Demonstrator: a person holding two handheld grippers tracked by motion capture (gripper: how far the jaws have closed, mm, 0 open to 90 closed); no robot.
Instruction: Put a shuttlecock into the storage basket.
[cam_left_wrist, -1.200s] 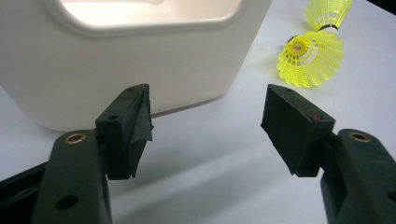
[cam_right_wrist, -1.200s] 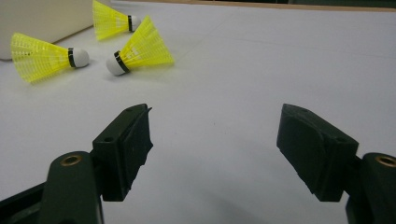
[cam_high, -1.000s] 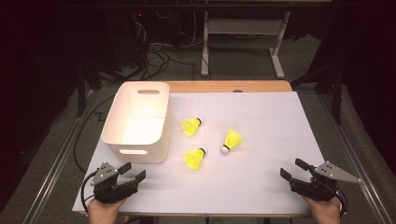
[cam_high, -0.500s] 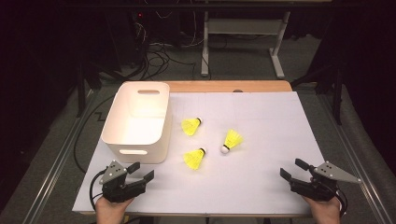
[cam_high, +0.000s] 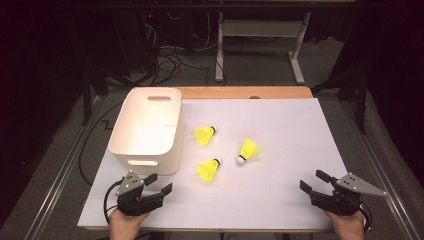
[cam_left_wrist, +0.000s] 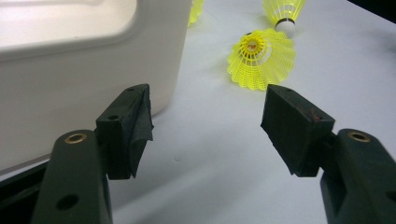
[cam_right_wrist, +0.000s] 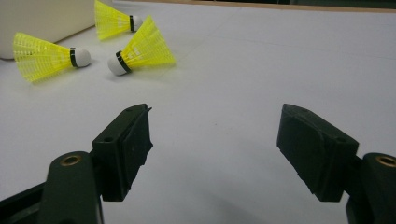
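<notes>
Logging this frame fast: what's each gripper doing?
Left gripper: open, holding nothing.
Right gripper: open, holding nothing.

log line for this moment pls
left tool: open, empty | right tool: open, empty | three yellow plastic shuttlecocks: on table | white plastic bin: empty
</notes>
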